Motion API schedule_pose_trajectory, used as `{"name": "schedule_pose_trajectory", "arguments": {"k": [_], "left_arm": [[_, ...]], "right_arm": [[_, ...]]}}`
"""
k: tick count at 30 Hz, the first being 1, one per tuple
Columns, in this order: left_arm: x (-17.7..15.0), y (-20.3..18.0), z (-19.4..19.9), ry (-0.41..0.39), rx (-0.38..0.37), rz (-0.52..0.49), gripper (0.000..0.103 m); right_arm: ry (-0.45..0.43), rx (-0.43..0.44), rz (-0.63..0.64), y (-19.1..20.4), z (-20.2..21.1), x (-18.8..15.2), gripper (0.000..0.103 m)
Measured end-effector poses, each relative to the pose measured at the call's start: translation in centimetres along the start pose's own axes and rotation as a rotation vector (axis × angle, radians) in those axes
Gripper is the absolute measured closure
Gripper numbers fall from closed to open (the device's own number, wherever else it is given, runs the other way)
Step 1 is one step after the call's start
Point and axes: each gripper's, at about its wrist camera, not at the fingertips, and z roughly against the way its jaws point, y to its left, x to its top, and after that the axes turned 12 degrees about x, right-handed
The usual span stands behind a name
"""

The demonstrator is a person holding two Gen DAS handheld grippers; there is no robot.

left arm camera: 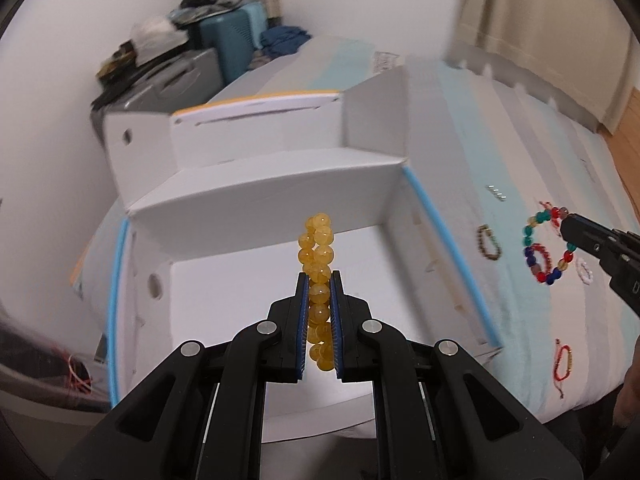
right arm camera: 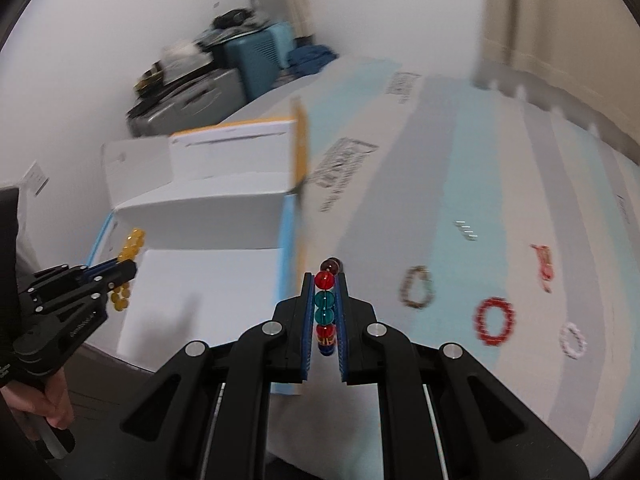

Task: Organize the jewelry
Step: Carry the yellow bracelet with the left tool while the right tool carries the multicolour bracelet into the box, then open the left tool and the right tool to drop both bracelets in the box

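Fingers clamped on beads, both hands.
Left fingers [left arm camera: 319, 280] grip yellow bracelet [left arm camera: 318, 248] over white box [left arm camera: 256, 200]; right fingers [right arm camera: 326, 280] grip multicoloured bracelet [right arm camera: 325, 304] above the bed [right arm camera: 460, 168].

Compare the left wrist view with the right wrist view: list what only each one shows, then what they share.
Only the left wrist view shows a red cord bracelet lying near the bed's front edge and the white box's bare floor.

Only the right wrist view shows the person's hand holding the left gripper's handle.

Both show the left gripper shut on the yellow bead bracelet, the right gripper shut on the multicoloured bead bracelet, and the brown bracelet and white bracelet on the striped sheet.
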Motion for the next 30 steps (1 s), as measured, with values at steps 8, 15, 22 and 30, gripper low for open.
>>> {"name": "schedule_pose_trajectory", "arguments": {"k": [8,15,22,30], "left_arm": [[-1.9,4.7,-4.6,0.144,-0.001,0.059,0.094],[-2.8,6.1,-10.2,0.306,-0.012,0.09,0.094],[-3.7,6.2,-13.4,0.397,-0.003,0.075,0.094],[-3.6,6.4,-14.4,0.452,0.013,0.051,0.093]], "right_arm": [[0.146,0.077,0.034,5.3,-7.8,-0.5,0.094],[0.324,0.12,0.009,7.3,-14.3,-1.0,0.094],[0.419,0.071,0.005,7.4,-18.0,-2.4,0.094],[0.448,0.06,-0.002,7.0,-19.2,-3.2,0.094]]}}
